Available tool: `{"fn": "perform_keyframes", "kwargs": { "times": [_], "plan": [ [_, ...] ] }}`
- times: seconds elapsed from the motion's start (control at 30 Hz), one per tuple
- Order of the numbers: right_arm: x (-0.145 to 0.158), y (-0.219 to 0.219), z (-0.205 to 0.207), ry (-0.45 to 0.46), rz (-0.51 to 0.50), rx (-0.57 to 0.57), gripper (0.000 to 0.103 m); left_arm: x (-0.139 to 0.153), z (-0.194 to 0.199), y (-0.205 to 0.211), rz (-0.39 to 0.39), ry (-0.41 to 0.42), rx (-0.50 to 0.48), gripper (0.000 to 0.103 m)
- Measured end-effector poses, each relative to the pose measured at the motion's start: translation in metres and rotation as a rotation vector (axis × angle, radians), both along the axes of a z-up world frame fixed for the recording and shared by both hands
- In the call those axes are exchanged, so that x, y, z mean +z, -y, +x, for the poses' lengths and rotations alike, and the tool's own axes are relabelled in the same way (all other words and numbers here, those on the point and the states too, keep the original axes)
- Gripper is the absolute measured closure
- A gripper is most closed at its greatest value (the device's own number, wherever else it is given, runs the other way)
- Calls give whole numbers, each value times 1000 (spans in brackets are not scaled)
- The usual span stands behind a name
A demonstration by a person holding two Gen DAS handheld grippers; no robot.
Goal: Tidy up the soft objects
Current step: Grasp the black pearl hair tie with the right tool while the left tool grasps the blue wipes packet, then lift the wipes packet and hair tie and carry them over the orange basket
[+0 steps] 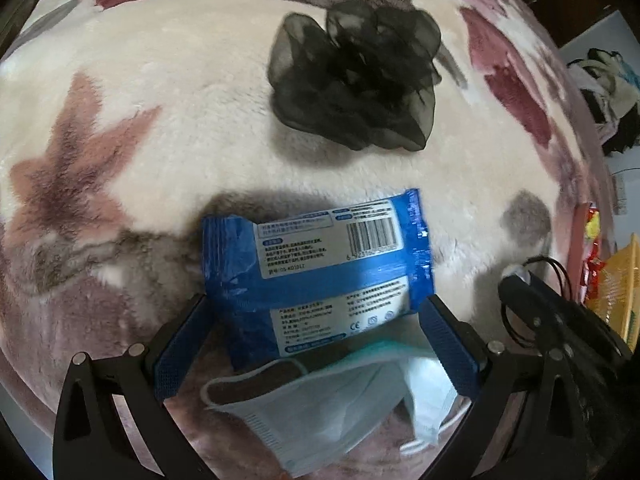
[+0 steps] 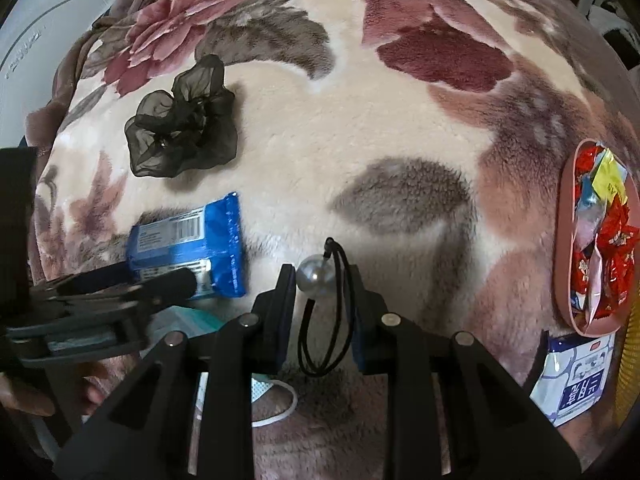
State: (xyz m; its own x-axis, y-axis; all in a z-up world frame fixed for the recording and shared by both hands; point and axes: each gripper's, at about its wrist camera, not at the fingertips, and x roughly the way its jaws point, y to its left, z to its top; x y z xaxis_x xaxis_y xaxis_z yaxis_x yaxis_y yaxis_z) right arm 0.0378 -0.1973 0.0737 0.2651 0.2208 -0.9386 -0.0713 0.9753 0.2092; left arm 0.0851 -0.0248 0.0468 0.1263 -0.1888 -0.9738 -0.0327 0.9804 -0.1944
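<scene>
A blue wet-wipes pack (image 1: 320,264) lies on the floral fleece blanket (image 1: 160,140), between the tips of my left gripper (image 1: 316,312), whose jaws stand wide on either side of it. A light blue face mask (image 1: 320,412) lies between the fingers, nearer the camera. A black sheer scrunchie (image 1: 356,76) lies beyond the pack. In the right wrist view my right gripper (image 2: 322,280) is closed around a black hair tie with a silver pearl bead (image 2: 316,278). The pack (image 2: 188,248) and scrunchie (image 2: 184,120) show at the left there.
A pink tray of red-wrapped sweets (image 2: 592,236) stands at the right blanket edge, with a white and blue packet (image 2: 572,380) below it. A yellow basket (image 1: 624,280) shows at the right. Clothes (image 1: 604,92) lie beyond the blanket.
</scene>
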Motion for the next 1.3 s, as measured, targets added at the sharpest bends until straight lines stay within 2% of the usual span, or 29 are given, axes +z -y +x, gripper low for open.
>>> {"fn": "perform_keyframes", "kwargs": {
  "times": [0.1,0.27,0.37,0.47,0.57,0.63,0.73,0.8,0.9,0.97,1.1,1.3],
  "plan": [
    [-3,1,-3,-5,9,2,79,-6,3,11,29,-7,4,1],
    [-6,3,-8,-14,18,14,78,-2,0,26,100,44,-111,1],
    [-8,2,-9,-17,29,19,78,4,-7,31,127,78,-266,1],
    [-9,1,-8,-16,36,18,78,13,-20,49,209,143,-526,1],
    [-10,1,-7,-17,38,14,78,18,-26,63,262,210,-701,1],
    [-11,0,-7,-19,37,10,78,16,-21,72,244,217,-752,1],
    [-13,1,-7,-26,32,12,78,4,-6,80,202,184,-793,2],
    [-14,1,-7,-30,34,11,78,-5,0,85,182,156,-788,15],
    [-13,1,-7,-25,32,12,78,-9,11,81,126,115,-701,26],
    [-11,1,-7,-19,30,12,78,-4,13,72,78,114,-630,29],
    [-4,-2,-8,-2,36,16,78,13,15,49,-26,129,-462,31],
    [13,-6,-17,33,42,21,78,35,6,27,-36,192,-313,31]
  ]
}}
